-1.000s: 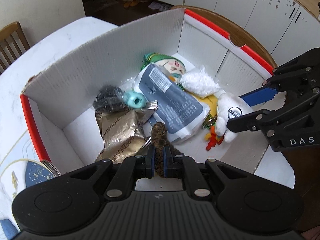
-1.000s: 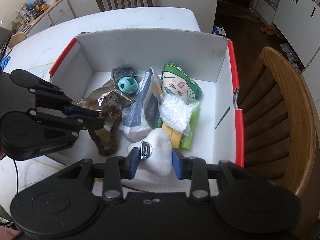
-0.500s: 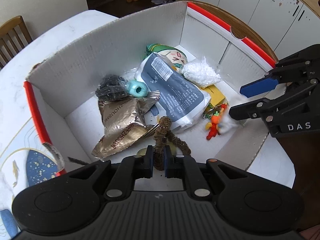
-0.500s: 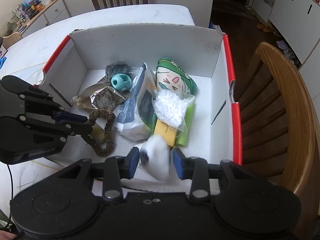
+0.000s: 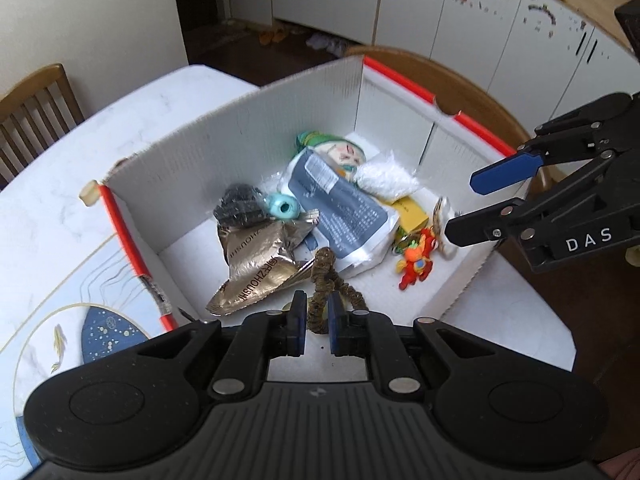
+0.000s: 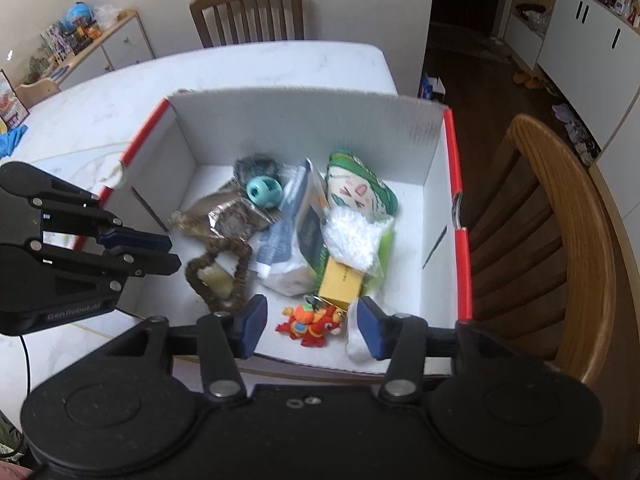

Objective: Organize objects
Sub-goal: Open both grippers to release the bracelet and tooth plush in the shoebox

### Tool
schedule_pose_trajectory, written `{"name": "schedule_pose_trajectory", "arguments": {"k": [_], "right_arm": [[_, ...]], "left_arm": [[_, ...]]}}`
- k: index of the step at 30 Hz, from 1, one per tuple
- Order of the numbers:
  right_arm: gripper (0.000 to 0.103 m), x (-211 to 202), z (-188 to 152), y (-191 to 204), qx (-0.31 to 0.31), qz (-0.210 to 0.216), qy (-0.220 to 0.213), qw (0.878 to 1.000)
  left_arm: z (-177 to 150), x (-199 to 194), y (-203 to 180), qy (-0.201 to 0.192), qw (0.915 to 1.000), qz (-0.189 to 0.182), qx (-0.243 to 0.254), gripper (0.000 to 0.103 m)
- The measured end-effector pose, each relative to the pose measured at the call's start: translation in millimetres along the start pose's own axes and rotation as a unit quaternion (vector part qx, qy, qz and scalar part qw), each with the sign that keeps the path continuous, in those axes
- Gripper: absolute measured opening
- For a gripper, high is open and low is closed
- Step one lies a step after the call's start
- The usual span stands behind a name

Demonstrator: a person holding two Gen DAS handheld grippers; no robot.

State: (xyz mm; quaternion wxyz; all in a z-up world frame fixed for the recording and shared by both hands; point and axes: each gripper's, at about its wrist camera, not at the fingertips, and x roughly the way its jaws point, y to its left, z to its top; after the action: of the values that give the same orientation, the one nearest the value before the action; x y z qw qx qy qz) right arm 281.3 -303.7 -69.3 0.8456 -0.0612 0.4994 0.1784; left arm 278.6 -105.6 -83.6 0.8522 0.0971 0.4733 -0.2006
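Left gripper [image 5: 317, 320]: fingers clamped on brown loop scrunchie [image 5: 326, 280], near wall of box [image 5: 256, 128].
Right gripper [image 6: 308, 322]: fingers just opened, parted, nothing pressed; red dragon toy [image 6: 310, 322] on box floor between them.
Beyond: foil pouch [image 5: 256, 264], teal ball [image 5: 283, 209], green plush [image 6: 360, 192].
Box on white bench [image 6: 240, 68].

Corrugated cardboard box [image 5: 256, 136]; crinkled glossy foil pouch [image 5: 260, 264]; varnished wood chair [image 6: 560, 216].

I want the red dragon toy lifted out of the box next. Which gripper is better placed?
Right. The right gripper is open directly over the red dragon toy, its jaws just widened; the left gripper is shut on the brown scrunchie.
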Motion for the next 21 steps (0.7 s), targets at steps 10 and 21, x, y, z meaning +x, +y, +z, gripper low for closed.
{"name": "schedule_pose_trajectory", "arguments": {"k": [10,21], "right_arm": [[0.061,-36.8,-7.1,2.6,0.026,0.017,-0.059,0.998],[0.064,-67.0,-21.9,17.5,0.024,0.002,-0.131,0.991]], "left_arm": [[-11.2,-43.4,3.7,-0.061,0.9973,-0.003,-0.041,0.01],[-26.4,-75.2,5.8,-0.097,0.9927,0.005,-0.071,0.01]]}}
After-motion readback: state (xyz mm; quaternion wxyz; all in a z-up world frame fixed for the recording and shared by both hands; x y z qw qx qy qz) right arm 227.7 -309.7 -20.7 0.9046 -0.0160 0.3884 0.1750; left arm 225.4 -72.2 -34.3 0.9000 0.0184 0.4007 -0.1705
